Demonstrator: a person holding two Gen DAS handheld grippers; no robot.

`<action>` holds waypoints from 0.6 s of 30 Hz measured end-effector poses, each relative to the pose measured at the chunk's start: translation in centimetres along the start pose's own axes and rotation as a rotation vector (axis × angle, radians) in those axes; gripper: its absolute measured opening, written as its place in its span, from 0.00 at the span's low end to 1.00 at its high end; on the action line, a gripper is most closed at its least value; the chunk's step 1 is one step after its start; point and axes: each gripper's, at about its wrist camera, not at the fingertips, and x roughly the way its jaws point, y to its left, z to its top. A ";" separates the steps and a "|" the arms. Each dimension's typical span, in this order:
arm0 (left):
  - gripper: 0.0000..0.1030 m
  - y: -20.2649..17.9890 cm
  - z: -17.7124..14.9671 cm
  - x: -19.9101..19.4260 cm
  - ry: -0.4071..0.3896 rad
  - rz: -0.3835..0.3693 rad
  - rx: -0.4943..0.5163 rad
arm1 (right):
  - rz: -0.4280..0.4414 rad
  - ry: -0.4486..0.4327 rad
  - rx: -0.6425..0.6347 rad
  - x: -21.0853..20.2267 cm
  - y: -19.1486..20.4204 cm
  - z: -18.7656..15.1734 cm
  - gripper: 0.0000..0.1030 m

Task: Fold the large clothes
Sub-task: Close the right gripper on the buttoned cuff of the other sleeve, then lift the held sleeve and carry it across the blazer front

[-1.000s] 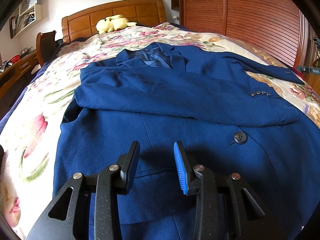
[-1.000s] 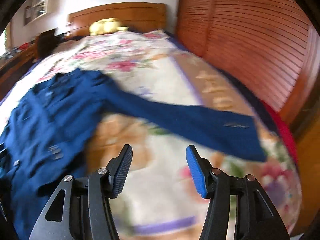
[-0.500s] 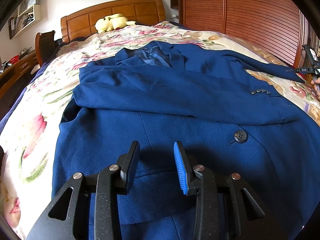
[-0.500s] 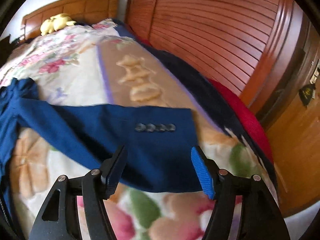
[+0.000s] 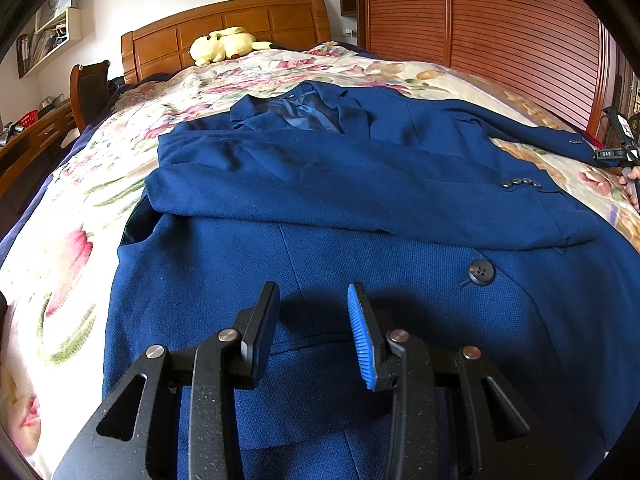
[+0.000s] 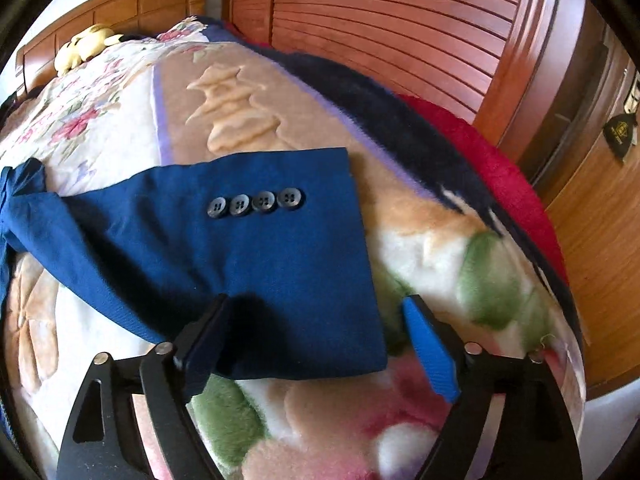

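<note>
The left hand-held gripper (image 5: 313,322) is made of black, speckled plastic with round silver screws at its joints. Each side has a three-cornered hole cut in it. One finger has a bright blue ridged pad (image 5: 362,340) — the other finger looks black. The right hand-held gripper (image 6: 316,340) looks the same — black arms, silver screws and a blue pad (image 6: 430,350). At the far right edge, a bit of bare skin (image 5: 633,184) shows.
</note>
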 end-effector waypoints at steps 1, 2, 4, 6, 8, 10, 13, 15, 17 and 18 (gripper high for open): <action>0.35 0.0 0.0 0.0 0.000 0.000 0.000 | -0.007 -0.002 -0.009 0.1 0.2 0.0 0.86; 0.35 0.0 0.0 0.0 0.001 0.000 0.001 | -0.016 -0.003 -0.018 0.3 0.4 0.0 0.87; 0.35 0.0 0.0 0.0 0.001 0.000 0.001 | -0.027 -0.009 -0.025 0.4 0.6 -0.2 0.87; 0.35 0.0 0.0 0.0 0.001 0.000 0.001 | -0.029 -0.015 -0.027 0.4 0.6 -0.3 0.81; 0.35 0.0 0.0 0.0 0.001 0.000 0.001 | -0.017 -0.026 -0.051 0.1 1.1 -0.5 0.64; 0.35 0.0 0.0 0.0 0.000 0.000 0.000 | -0.017 -0.033 -0.098 -0.3 2.1 -0.7 0.34; 0.35 -0.1 -0.1 0.2 -0.001 -0.001 -0.002 | -0.015 -0.014 -0.195 -1.0 4.5 -0.7 0.11; 0.35 -0.1 -0.1 0.2 -0.004 -0.003 -0.004 | -0.007 -0.020 -0.245 -2.1 6.2 -0.5 0.10; 0.35 -0.1 -0.2 0.1 -0.007 -0.004 -0.007 | 0.003 -0.056 -0.273 -4.1 7.9 0.1 0.10; 0.35 0.0 -0.2 0.1 -0.009 -0.005 -0.008 | 0.015 -0.075 -0.283 -5.2 8.7 0.4 0.10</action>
